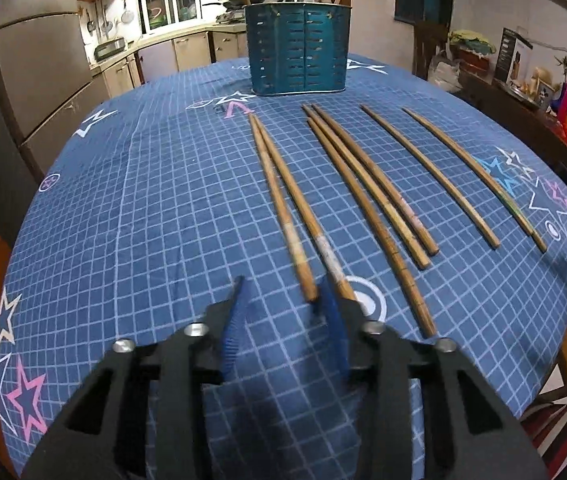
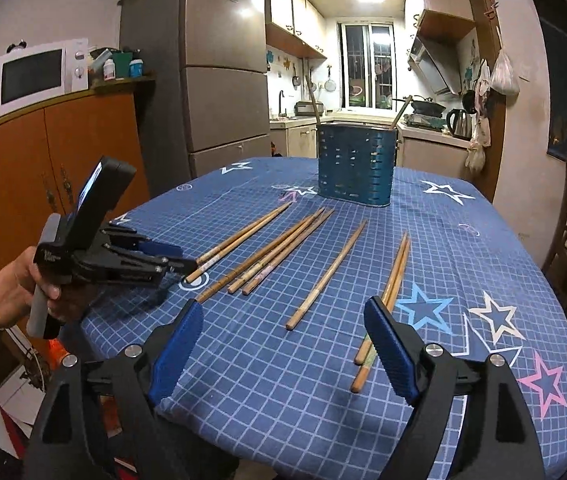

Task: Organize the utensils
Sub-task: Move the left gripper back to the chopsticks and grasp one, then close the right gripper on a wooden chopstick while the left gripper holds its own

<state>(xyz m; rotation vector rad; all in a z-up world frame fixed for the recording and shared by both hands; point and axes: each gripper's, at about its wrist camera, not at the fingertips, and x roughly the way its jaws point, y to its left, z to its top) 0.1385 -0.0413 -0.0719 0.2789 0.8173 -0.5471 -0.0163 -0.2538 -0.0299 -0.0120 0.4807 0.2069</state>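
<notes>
The blue slotted holder (image 1: 299, 52) stands at the far side of the table, on a blue checked cloth (image 1: 143, 200) with stars. The chopsticks lie in front of it, spread like a fan, with their thick ends toward the cameras. Nothing stands between them and the holder.

The left gripper (image 1: 283, 300) is low over the cloth at the leftmost pair (image 1: 283, 200). Its jaws are only partly open. The end of one stick of this pair lies between them, against the right blue finger (image 1: 329, 304), and the other finger does not touch it. The second stick passes along the outside of that finger. This part is blurred, so I see no firm grip.

The right gripper (image 2: 281, 304) has its jaws wide apart and holds nothing. The single chopstick (image 2: 327, 272) lies ahead between its fingers. The rightmost pair (image 2: 387, 292) runs just beside its right finger.

Only the right wrist view shows the person's hand (image 2: 23, 284) around the left tool, and also the fridge (image 2: 223, 80) and the microwave (image 2: 35, 76). There the left tool's tips sit at the ends of the leftmost pair.

I count eight chopsticks on the cloth: two, three, one, two. Two more stick ends rise out of the holder. There is one holder.
</notes>
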